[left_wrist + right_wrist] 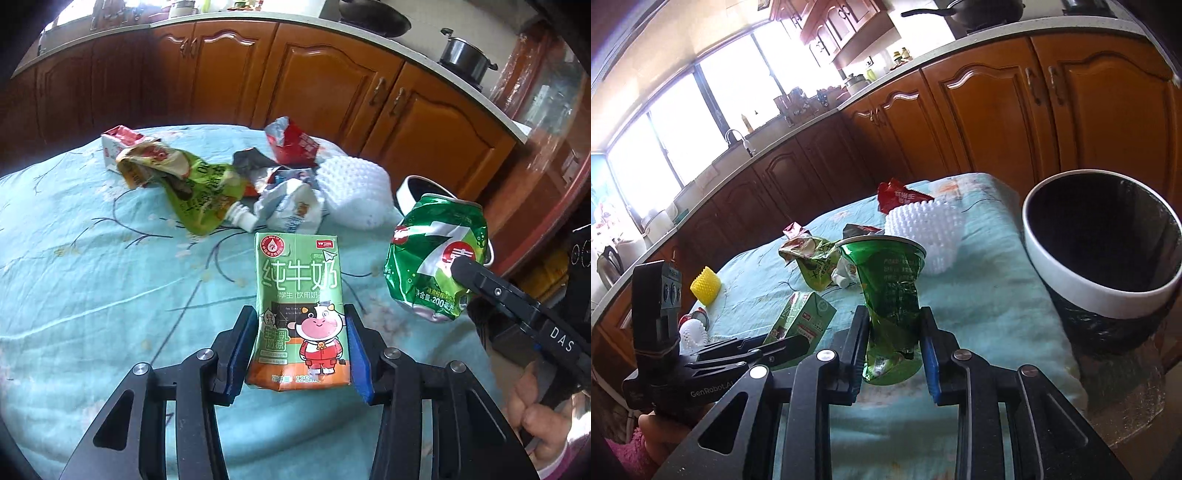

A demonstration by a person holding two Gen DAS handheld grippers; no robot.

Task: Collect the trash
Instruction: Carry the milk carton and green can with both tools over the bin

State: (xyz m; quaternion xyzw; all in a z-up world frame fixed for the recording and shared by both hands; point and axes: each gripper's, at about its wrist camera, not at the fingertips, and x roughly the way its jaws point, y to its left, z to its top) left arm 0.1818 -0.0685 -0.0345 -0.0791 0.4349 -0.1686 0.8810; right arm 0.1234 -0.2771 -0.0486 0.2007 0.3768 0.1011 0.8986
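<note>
A small green milk carton (pixel 299 291) stands between the blue pads of my left gripper (pixel 298 312), which is shut on its lower half just above the teal tablecloth (pixel 92 266). To its right, my right gripper (pixel 894 314) is shut on a crushed green soda can (pixel 890 280), held upright above the cloth. From the left wrist view, the can (pixel 424 258) shows with one right finger (pixel 480 277) pressed on it. The right wrist view also shows the left gripper (pixel 768 350) and the carton (pixel 805 317). A black bin with a white rim (pixel 1071 284) stands at the table's right edge.
Loose trash lies mid-table: a green spout pouch (pixel 199 195), a crumpled white wrapper (pixel 291 206), a red wrapper (pixel 295 144), a white foam net (pixel 354 192) and a small red-and-white carton (pixel 114 144). A yellow foam net (pixel 706 285) sits at far left. Wooden cabinets (pixel 979 122) stand behind.
</note>
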